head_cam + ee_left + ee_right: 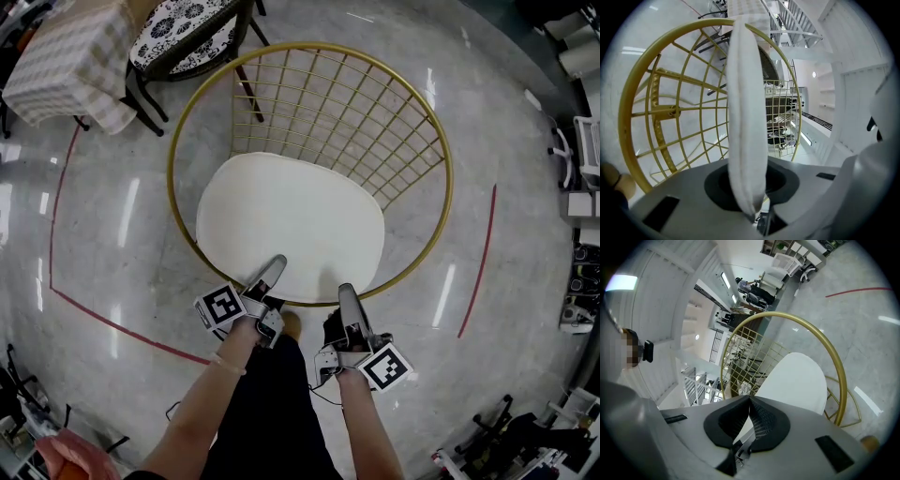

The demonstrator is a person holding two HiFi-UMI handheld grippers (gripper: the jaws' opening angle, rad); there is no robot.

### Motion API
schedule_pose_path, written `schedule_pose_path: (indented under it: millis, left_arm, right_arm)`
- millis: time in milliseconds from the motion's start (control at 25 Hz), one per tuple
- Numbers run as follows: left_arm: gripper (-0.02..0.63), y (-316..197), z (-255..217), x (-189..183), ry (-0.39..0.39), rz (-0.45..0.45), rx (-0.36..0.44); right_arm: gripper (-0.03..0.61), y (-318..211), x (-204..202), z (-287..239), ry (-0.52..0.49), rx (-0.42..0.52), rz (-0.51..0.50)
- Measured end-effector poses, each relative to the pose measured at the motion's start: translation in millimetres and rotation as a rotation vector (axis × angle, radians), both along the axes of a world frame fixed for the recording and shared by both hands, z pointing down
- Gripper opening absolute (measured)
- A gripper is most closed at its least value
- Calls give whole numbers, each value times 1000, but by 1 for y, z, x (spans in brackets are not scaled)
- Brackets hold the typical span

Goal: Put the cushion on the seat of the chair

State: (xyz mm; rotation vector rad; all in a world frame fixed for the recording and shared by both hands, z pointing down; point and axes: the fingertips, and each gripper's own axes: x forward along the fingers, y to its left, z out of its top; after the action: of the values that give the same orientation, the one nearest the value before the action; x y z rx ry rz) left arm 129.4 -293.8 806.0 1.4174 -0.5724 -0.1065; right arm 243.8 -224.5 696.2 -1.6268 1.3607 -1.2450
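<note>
A white oval cushion (291, 225) lies inside the round gold wire chair (309, 49), over its seat. My left gripper (273, 270) is at the cushion's near edge and is shut on it. In the left gripper view the cushion (746, 108) runs edge-on up from between the pads (740, 199), with the gold frame (633, 103) behind. My right gripper (347, 292) sits by the near right edge of the cushion. In the right gripper view its pads (761, 420) meet at the tips with nothing seen between them, and the cushion (797, 380) lies beyond, inside the gold rim (834, 362).
A second chair with a black-and-white patterned seat (183, 28) and a table with a checked cloth (70, 61) stand at the far left. Red lines (112, 323) mark the shiny grey floor. Racks and gear line the right edge (581, 187). The person's dark trousers (272, 403) are below.
</note>
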Motion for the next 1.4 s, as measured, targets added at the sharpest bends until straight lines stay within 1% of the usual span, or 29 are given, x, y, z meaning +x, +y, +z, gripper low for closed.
schedule_pose_path:
  millis: [80,200,320,440,560,640,720,800,880,920,1000,1040,1400]
  left_arm:
    - [86,-1,2,2,11,-18,-13]
    - [92,0,9,0,-35,-28,-56]
    - [112,-5,12,-1,-39,-72,-81]
    - [199,-8,14,-4,-47,-129,-129]
    - [323,-11,13,-6,-53,-171,-173]
    - [395,-11,12,-6,-91,-169,-181]
    - [448,-9,10,-5,-137,-155,-185]
    - [466,-6,8,-5,-175,-148,-197]
    - [470,0,9,-7,-224,-141,-220]
    - [492,4,11,-9,-253,-134,-234]
    - [492,13,14,-12,-300,-123,-258]
    - [492,17,14,-13,-310,-118,-264]
    - [494,46,8,-23,-288,-96,-295]
  right_arm:
    - [-11,-1,1,-1,-3,5,3]
    - [-11,-1,1,-1,-10,6,7]
    - [-11,0,2,-1,-13,6,9]
    - [-11,1,2,-3,-10,8,12]
    - [-11,0,1,-5,-16,13,13]
    - [-11,0,-1,-6,-17,18,11]
    - [-11,0,-2,-8,-19,24,10]
    - [-11,-1,-4,-11,-19,31,9]
    - [-11,-1,-5,-13,-16,36,6]
    - [-11,-1,-5,-15,-14,38,6]
    - [-11,1,-5,-17,-13,42,8]
    - [-11,3,-5,-19,-13,45,10]
    - [-11,18,-7,-24,-13,49,27]
